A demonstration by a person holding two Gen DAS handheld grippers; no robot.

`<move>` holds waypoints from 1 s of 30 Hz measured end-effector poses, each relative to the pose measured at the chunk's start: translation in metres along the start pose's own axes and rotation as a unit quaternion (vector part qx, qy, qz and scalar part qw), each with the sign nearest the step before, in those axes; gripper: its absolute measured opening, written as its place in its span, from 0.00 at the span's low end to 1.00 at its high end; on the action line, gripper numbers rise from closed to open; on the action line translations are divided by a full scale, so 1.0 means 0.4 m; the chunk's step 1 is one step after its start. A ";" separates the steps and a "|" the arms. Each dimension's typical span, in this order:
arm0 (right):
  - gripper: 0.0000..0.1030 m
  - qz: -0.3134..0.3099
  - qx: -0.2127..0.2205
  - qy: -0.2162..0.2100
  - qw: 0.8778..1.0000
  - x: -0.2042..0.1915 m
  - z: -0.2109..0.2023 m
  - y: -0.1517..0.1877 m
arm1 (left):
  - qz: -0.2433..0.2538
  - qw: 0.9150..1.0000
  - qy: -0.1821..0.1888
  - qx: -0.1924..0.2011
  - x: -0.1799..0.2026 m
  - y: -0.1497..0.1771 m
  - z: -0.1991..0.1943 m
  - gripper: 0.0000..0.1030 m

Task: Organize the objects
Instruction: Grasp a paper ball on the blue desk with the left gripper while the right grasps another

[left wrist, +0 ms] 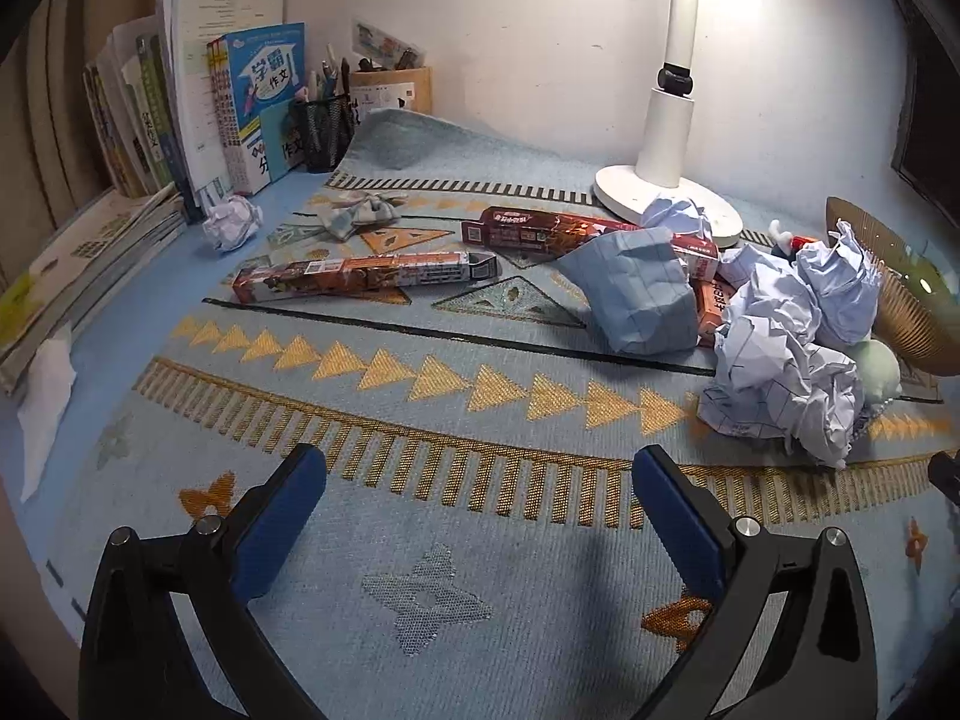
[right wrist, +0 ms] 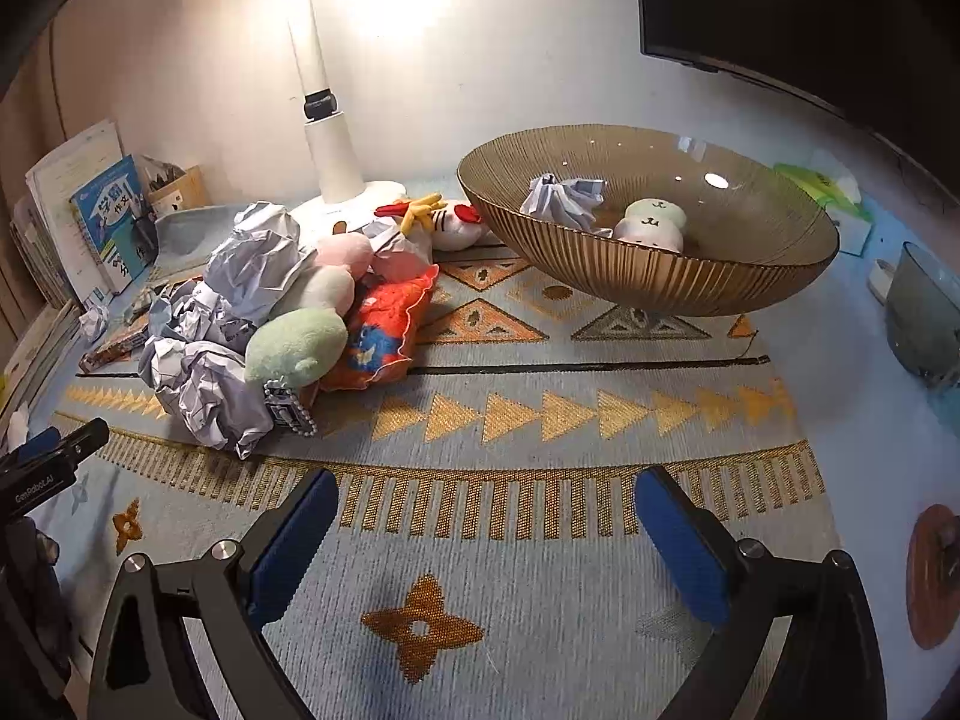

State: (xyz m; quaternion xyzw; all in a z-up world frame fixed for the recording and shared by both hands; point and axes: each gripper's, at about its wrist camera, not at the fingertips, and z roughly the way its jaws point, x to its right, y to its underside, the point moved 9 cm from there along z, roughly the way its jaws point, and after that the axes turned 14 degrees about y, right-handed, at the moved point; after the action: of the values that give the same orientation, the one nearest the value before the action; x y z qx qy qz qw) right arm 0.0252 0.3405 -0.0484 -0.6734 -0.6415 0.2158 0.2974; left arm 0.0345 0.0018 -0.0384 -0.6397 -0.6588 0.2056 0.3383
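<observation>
My left gripper [left wrist: 480, 477] hangs open over the patterned mat, nothing between its blue pads. Ahead to the right lies a heap of crumpled paper balls [left wrist: 780, 360] and a folded blue paper [left wrist: 636, 294]. Two long red boxes [left wrist: 360, 276] [left wrist: 540, 228] lie further back, with another paper ball [left wrist: 231, 222] at the left. My right gripper [right wrist: 486, 504] is open too, empty. To its left is a pile of crumpled paper [right wrist: 210, 384], plush toys [right wrist: 300, 342] and a red pouch [right wrist: 384, 330]. The ribbed glass bowl [right wrist: 690, 282] holds a paper ball [right wrist: 564, 201] and a white plush [right wrist: 654, 225].
Books [left wrist: 180, 114] and a mesh pen holder [left wrist: 321, 129] stand at the back left, a white lamp base [left wrist: 654, 192] at the back. A white tissue [left wrist: 45, 402] lies at the left edge. A glass cup [right wrist: 927, 324], tissue pack [right wrist: 834, 204] and coaster [right wrist: 936, 576] sit at the right.
</observation>
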 end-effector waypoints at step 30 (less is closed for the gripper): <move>0.96 -0.002 -0.071 -0.130 0.989 -0.369 0.068 -0.056 | -0.139 0.990 0.029 0.002 -0.595 -0.356 0.177 0.98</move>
State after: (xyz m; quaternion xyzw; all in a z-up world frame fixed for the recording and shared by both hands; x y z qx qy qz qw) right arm -0.0219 0.1975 -0.0667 -0.6577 -0.6900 0.2545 0.1631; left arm -0.1273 -0.2344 -0.0304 -0.5466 -0.7310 0.1397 0.3837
